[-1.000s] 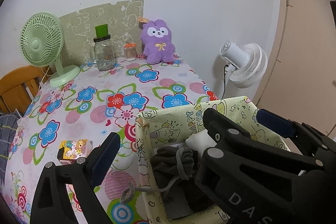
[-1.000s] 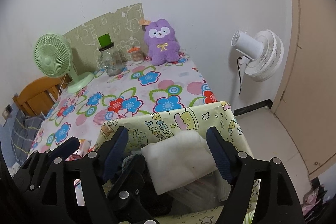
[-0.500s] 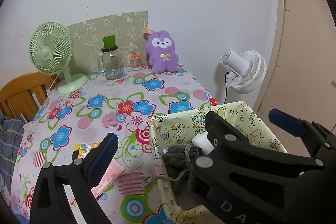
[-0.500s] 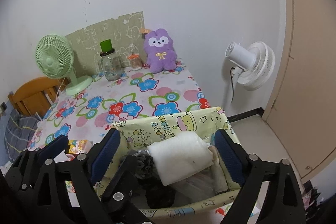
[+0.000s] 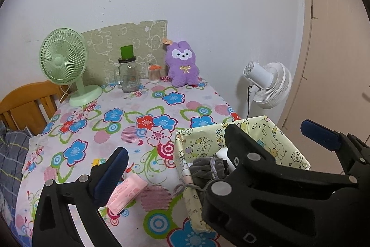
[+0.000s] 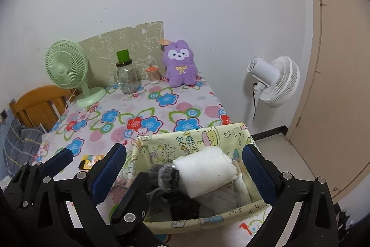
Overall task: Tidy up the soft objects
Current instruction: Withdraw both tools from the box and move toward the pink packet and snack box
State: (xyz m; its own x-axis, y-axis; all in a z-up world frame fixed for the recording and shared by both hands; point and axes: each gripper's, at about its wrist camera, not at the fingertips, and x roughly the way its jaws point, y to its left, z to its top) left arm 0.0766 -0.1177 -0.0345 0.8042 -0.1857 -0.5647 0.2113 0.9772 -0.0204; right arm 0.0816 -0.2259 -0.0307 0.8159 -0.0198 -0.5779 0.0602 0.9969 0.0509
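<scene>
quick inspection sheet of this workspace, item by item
surface: table under a flowered cloth
job's things: yellow fabric bin holds a white folded cloth and grey drawstring pouch; purple plush upright at the wall
clutter: green fan, glass jar, pink packet
grippers: left gripper opening, right gripper opening, nothing pinched
cables: black cord on white fan
surroundings: wooden chair, door

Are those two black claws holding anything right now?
No. The left gripper and the right gripper are both opening with nothing between their pads; the white roll lies loose in the yellow basket.
</scene>
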